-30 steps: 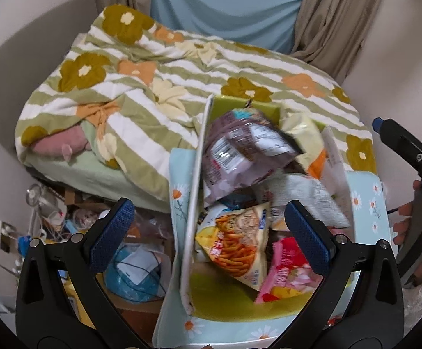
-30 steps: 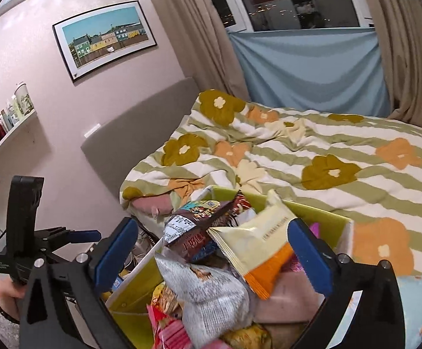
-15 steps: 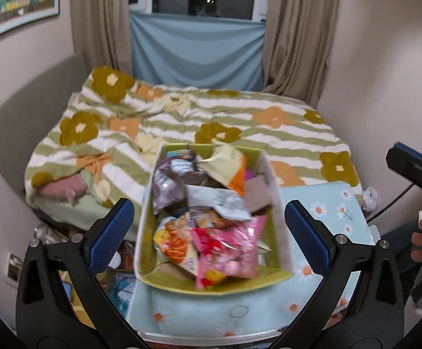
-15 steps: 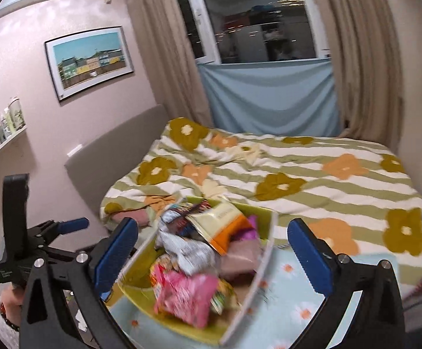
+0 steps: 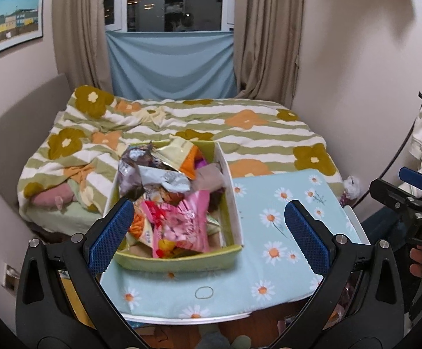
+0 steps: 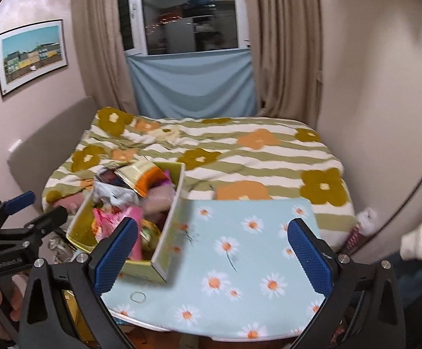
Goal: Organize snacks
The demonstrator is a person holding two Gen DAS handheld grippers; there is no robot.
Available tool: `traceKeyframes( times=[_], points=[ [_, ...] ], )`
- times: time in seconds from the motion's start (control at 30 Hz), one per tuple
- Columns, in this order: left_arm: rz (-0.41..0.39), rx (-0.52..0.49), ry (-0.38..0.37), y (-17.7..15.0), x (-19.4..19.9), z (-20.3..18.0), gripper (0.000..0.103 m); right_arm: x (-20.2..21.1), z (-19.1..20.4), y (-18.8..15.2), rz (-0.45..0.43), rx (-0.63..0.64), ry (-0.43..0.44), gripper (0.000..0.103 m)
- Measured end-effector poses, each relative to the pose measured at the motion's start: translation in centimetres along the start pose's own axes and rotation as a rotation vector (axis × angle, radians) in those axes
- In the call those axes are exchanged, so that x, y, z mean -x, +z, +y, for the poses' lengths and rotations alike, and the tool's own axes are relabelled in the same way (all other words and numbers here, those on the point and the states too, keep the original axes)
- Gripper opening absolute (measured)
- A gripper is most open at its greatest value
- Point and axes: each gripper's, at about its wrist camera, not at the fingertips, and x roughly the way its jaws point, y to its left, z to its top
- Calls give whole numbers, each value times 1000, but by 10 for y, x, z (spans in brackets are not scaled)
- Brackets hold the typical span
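Both hand-held grippers, left (image 5: 208,232) and right (image 6: 212,251), gape wide, empty, above the snack box (image 5: 179,260).

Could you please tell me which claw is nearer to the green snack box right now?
Left. The left claw is open with the green snack box framed between its fingers. The right claw is also open but faces the daisy tablecloth, the box off toward its left finger.

Both wrist cams sit back from the bench (image 5: 283,261), facing the bed (image 5: 182,122) and window; shared: snack box (image 5: 182,260), centre-left of frame.
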Motion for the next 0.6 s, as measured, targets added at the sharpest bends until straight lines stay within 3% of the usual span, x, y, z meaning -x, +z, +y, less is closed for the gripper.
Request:
traceKeyframes(
  times=[0.13, 0.6],
  points=[
    [6, -17, -3, -7, 3, -7, 103, 5, -5, -13, 2, -10, -47, 102],
    [1, -34, 2, -6, 2, -17, 103, 12, -14, -20, 6, -35, -88, 102]
  ],
)
